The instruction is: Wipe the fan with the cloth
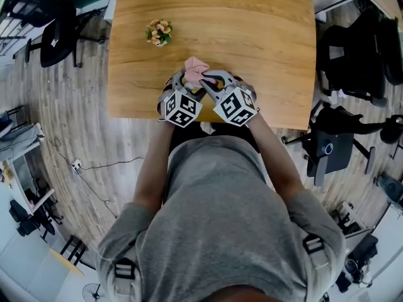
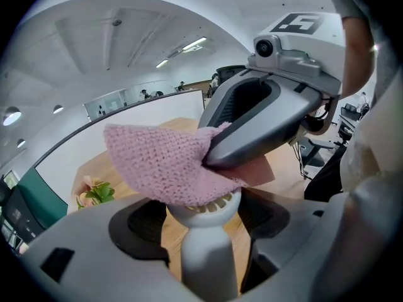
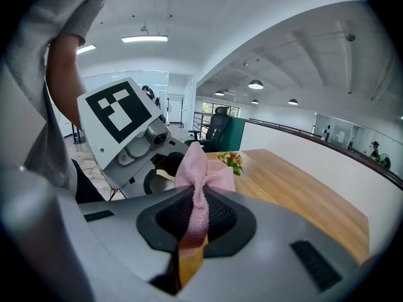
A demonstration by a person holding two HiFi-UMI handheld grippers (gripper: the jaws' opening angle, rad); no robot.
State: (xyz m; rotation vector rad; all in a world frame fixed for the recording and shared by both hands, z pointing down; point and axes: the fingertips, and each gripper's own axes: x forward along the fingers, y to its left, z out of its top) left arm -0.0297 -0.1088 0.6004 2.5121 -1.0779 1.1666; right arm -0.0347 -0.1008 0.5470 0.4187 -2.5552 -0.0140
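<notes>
A small white hand fan (image 2: 205, 210) stands upright between the jaws of my left gripper (image 2: 204, 231), which is shut on its stem. A pink knitted cloth (image 2: 164, 165) lies draped over the fan's slotted head. My right gripper (image 2: 211, 159) comes in from the right and is shut on a fold of that cloth (image 3: 196, 187). In the head view both grippers meet just above the table's near edge, left gripper (image 1: 182, 79) and right gripper (image 1: 203, 80) side by side, with the cloth (image 1: 194, 67) bunched at their tips. The cloth hides the fan there.
The wooden table (image 1: 252, 43) stretches away from me, with a small pot of flowers (image 1: 158, 32) at its back left. Office chairs (image 1: 343, 49) stand on the floor to the right and another chair (image 1: 53, 36) to the left.
</notes>
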